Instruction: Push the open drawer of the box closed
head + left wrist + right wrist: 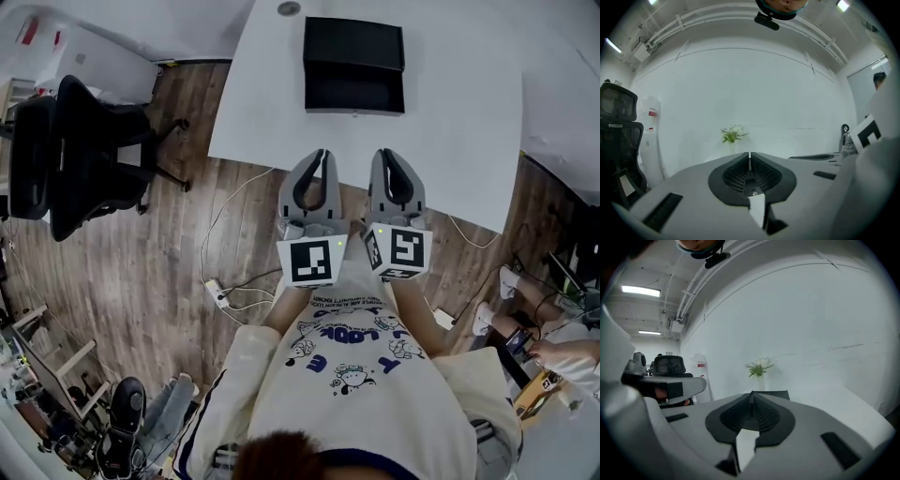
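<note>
Head view: chair (86, 157) left of table (459, 131) w/ box (353, 47).

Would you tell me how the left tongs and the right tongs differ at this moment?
The left tongs show the head view one marker face of their cube; the right tongs show two. In their own view the right tongs have the black box just behind their tips; for the left tongs it lies off to the right. Both are shut, empty, side by side, short of the open drawer.
</note>
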